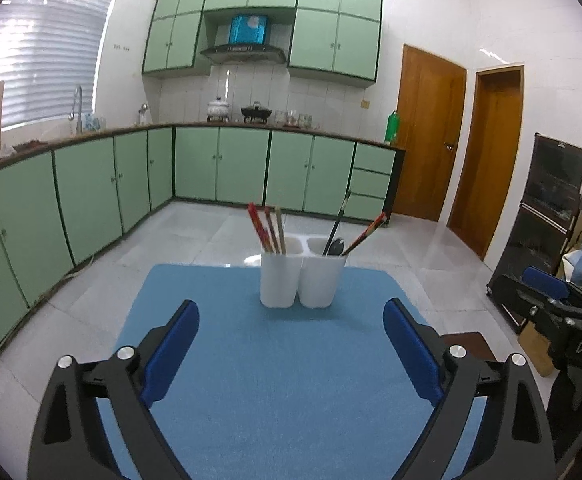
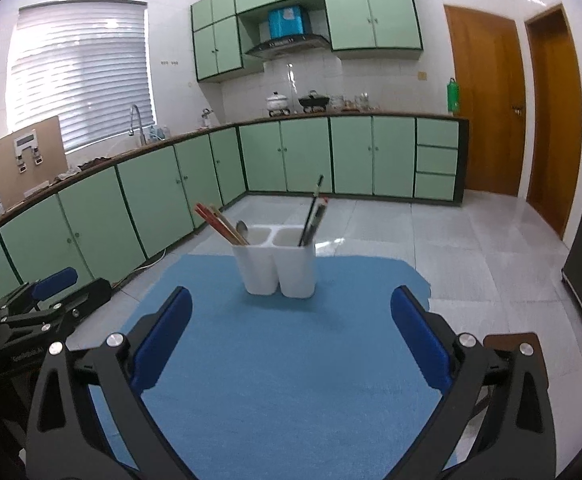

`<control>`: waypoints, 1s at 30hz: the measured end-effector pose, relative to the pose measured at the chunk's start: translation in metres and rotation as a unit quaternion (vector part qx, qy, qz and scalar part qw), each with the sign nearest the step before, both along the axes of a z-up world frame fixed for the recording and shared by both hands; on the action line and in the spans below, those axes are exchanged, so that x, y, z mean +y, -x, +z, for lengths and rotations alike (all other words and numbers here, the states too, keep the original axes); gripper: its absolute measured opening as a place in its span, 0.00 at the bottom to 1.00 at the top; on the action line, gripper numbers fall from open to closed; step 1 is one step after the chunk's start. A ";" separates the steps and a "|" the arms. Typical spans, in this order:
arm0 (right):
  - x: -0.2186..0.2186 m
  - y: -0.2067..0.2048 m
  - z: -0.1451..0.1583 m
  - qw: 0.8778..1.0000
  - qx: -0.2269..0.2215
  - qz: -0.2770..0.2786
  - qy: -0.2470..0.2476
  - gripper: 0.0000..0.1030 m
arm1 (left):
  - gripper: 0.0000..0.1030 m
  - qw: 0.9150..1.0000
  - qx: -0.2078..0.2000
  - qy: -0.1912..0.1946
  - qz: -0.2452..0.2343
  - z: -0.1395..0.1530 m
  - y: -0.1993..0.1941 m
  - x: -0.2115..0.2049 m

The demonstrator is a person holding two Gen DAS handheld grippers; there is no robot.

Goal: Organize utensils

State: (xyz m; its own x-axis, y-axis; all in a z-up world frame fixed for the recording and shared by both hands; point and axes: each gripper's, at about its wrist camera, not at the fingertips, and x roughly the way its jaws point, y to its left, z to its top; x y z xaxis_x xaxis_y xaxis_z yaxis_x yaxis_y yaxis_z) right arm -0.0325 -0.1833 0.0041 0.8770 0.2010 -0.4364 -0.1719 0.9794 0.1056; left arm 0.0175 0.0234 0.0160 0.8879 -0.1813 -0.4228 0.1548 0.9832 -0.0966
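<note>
White utensil holder [image 1: 297, 280] stands upright; chopsticks [image 1: 269, 232] lean left, handles up. Left gripper [image 1: 291, 320] and right gripper [image 2: 291, 308] fingers spread wide, empty.

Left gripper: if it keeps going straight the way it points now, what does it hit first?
Probably the white utensil holder standing on the blue mat. The left gripper is open and empty, with only bare mat before the holder. It tilts down, so it might meet the mat first; depth is unclear.

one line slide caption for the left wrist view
Open left tongs face a white utensil holder of chopsticks on a blue mat.
</note>
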 end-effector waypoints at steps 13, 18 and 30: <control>0.010 0.028 0.024 0.999 -0.028 0.017 0.008 0.94 | 0.89 0.999 -0.043 -0.016 -0.002 0.031 0.025 -0.009; 0.009 0.030 0.026 0.999 -0.029 0.016 0.004 0.94 | 0.89 0.999 -0.047 -0.019 -0.004 0.034 0.030 -0.012; 0.008 0.033 0.029 0.999 -0.030 0.015 0.001 0.94 | 0.89 0.998 -0.052 -0.018 -0.003 0.035 0.035 -0.013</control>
